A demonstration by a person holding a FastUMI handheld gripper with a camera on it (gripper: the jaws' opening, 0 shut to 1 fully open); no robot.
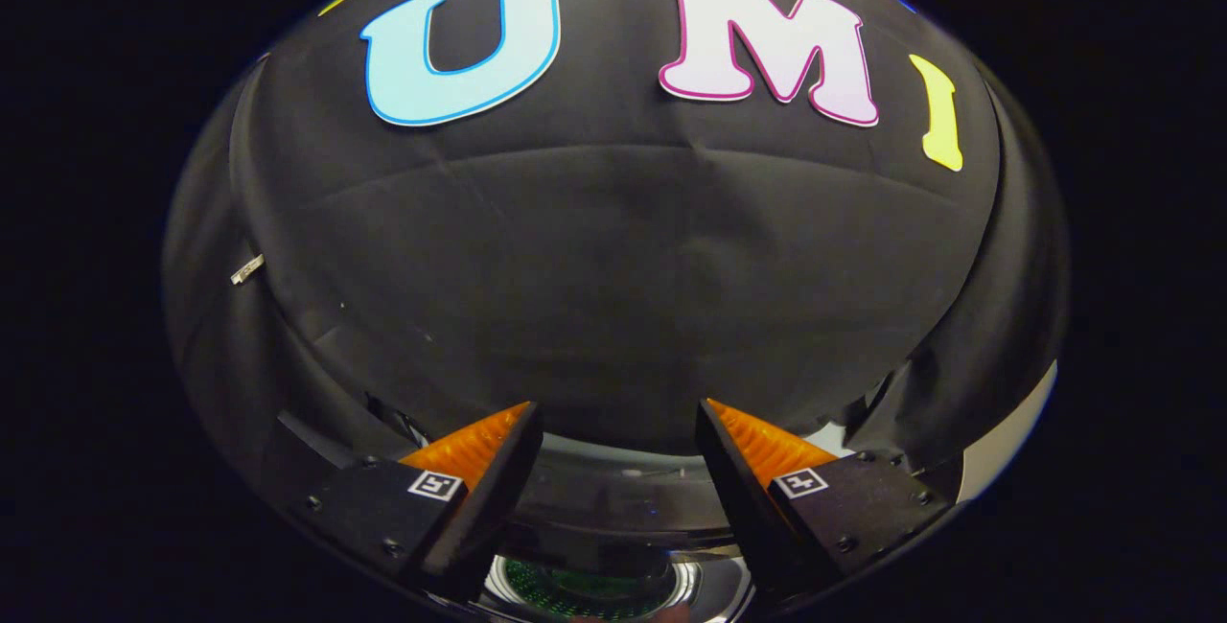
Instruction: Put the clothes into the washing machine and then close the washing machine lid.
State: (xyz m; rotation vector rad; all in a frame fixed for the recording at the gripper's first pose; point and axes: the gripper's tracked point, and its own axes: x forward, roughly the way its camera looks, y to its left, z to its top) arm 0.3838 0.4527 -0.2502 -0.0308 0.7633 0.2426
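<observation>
My gripper [618,417] stands open, its two fingers spread wide with nothing between them. It points at the black cloth wall [613,297] of the booth. Below and between the fingers I see the top of the washing machine [613,494], a grey curved rim with a shiny round opening [594,589] under it; something greenish glints inside the opening. I cannot tell the lid's position from here. No clothes lie between or ahead of the fingers.
The black cloth hangs close ahead and wraps around both sides. A small metal clip [247,268] sits on the cloth far to the left. A pale surface [1007,441] shows past the cloth beyond the right finger.
</observation>
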